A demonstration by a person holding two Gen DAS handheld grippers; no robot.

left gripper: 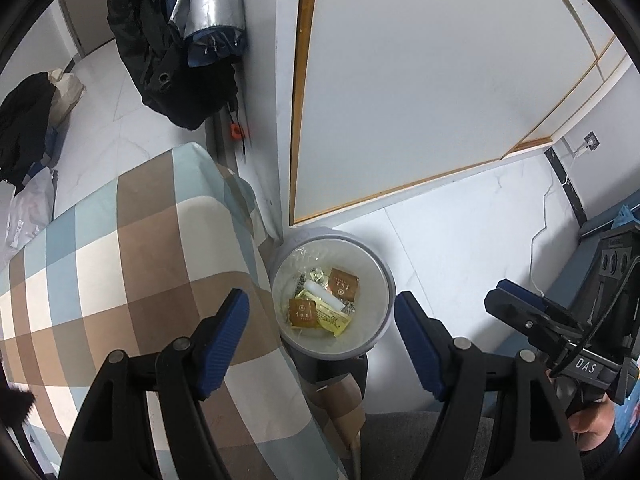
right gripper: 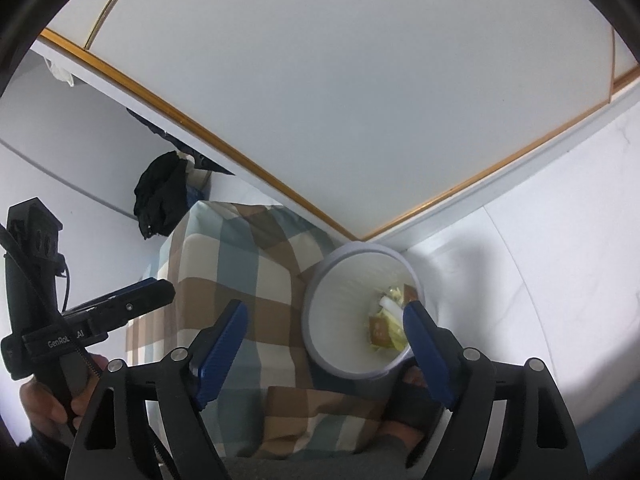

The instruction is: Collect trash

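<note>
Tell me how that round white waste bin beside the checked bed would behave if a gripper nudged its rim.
The round white waste bin probably slides or tips easily: it looks like thin plastic and holds only a few small wrappers. Standing on smooth pale floor tiles, it likely skids rather than grips.

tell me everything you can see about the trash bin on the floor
The trash bin is a small round pail, pale grey outside, with what looks like a thin clear liner inside. It stands upright and uncovered on the white tile floor, close beside the checked cloth and near the wall corner. At its bottom lie two brown sachets, yellow wrappers and a white strip. Neither gripper touches it.
</note>
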